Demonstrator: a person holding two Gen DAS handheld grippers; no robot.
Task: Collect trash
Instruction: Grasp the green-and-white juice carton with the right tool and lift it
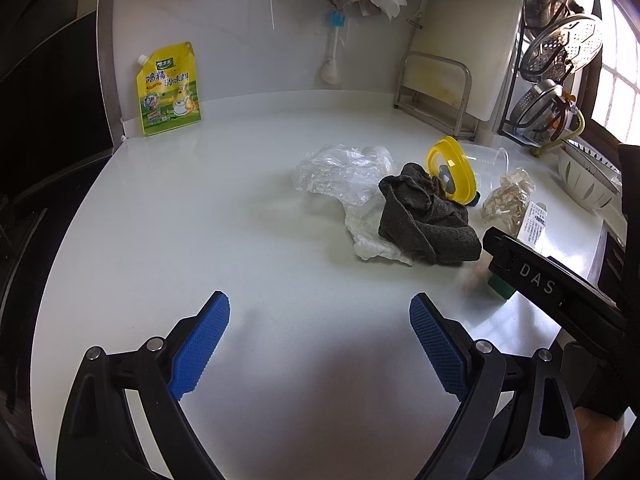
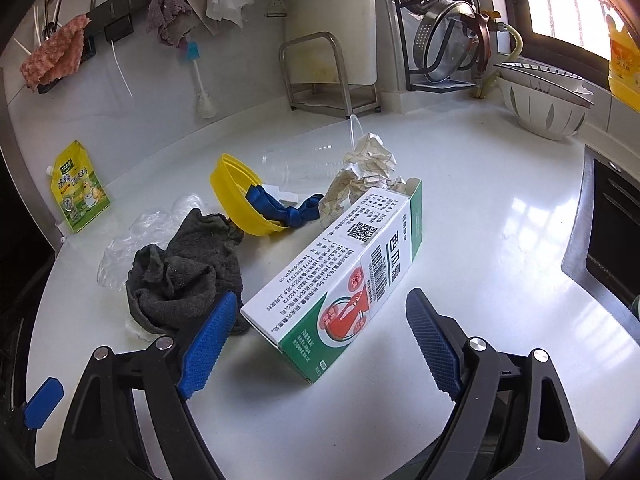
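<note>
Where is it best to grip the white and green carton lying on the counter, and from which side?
Grip the carton across its long side walls near the closed near end, coming from above and in front. It lies flat, pointing towards the open right gripper.

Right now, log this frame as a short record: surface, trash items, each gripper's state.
surface: white countertop
nearest trash: green-and-white carton, lying on its side, far end open
other trash: crumpled paper, clear plastic cup, clear plastic bag
also there: dark grey cloth, yellow lid
left gripper: open, empty
right gripper: open, carton's near end between the jaws, untouched
</note>
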